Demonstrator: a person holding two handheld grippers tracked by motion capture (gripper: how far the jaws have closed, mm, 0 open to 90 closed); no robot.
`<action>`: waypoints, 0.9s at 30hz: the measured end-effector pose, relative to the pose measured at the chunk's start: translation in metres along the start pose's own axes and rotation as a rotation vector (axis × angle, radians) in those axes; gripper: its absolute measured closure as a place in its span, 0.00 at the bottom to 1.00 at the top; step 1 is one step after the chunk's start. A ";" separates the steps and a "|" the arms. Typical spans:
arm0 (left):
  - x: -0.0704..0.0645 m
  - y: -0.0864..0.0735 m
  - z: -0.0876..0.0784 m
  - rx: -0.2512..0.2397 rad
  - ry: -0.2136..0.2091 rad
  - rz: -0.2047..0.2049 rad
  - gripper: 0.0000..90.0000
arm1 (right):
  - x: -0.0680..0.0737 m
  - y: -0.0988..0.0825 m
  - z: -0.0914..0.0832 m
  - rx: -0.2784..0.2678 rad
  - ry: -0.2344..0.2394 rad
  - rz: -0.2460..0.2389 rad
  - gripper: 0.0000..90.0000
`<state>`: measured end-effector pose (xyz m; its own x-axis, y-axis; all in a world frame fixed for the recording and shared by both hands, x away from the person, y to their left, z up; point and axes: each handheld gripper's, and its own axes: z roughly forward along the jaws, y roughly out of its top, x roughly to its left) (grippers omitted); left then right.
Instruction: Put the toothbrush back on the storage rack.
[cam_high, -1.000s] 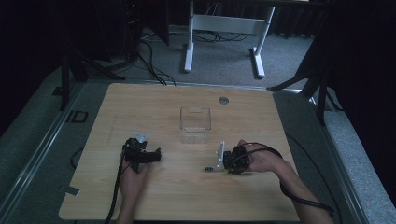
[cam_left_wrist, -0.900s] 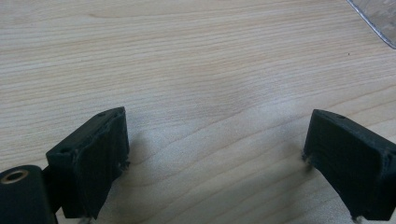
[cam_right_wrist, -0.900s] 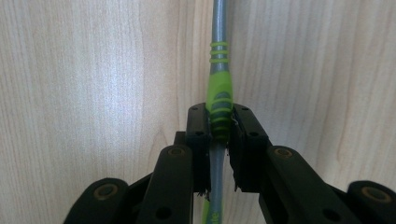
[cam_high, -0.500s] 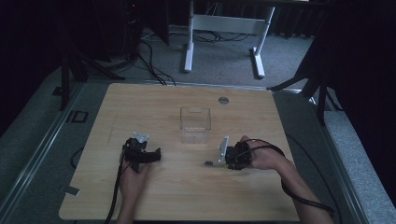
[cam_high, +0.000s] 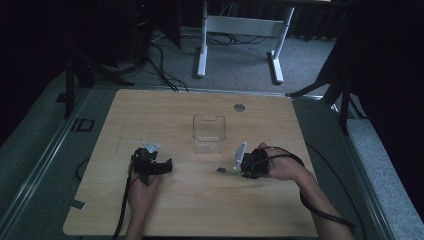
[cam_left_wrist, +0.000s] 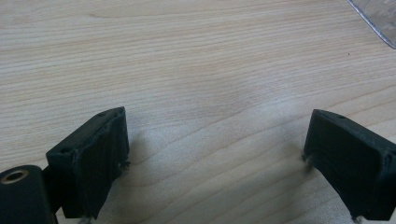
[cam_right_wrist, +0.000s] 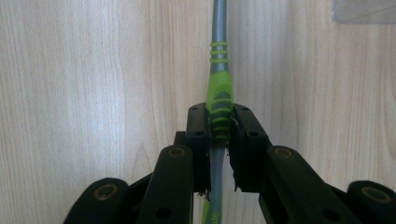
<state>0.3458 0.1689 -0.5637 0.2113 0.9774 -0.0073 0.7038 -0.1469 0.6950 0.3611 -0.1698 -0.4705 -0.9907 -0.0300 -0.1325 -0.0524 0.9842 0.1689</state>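
High view: left tongs (cam_high: 165, 165) rest on the bench (cam_high: 150, 115), right tongs (cam_high: 235, 169) lie low on it with a small thing at their tip, too small and dim to identify here. Clear plastic box (cam_high: 209, 133) stands between and beyond them, looks empty.

Left gripper view: left tongs (cam_left_wrist: 217, 154) spread wide over bare wood, nothing between them. Corner of the box (cam_left_wrist: 376, 21) cut off at top right.

Right gripper view: right tongs (cam_right_wrist: 219, 140) clamped on a green-and-grey pen (cam_right_wrist: 218, 93), gripped at its ribbed green section. Grey shaft runs out the top edge; lower end hidden behind the jaws.
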 end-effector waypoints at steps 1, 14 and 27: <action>0.000 0.000 0.000 0.000 0.000 0.000 0.08 | -0.001 0.000 -0.001 -0.009 -0.003 0.003 0.88; 0.000 0.000 0.000 0.000 0.000 0.000 0.08 | -0.006 -0.003 -0.006 -0.087 -0.029 0.058 0.88; 0.000 0.000 0.000 0.000 0.000 0.000 0.08 | -0.007 -0.004 -0.004 -0.134 -0.065 0.097 0.88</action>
<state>0.3458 0.1689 -0.5637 0.2116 0.9773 -0.0072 0.7040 -0.1473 0.6948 0.3678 -0.1743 -0.4667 -0.9820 0.0801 -0.1712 0.0230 0.9498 0.3122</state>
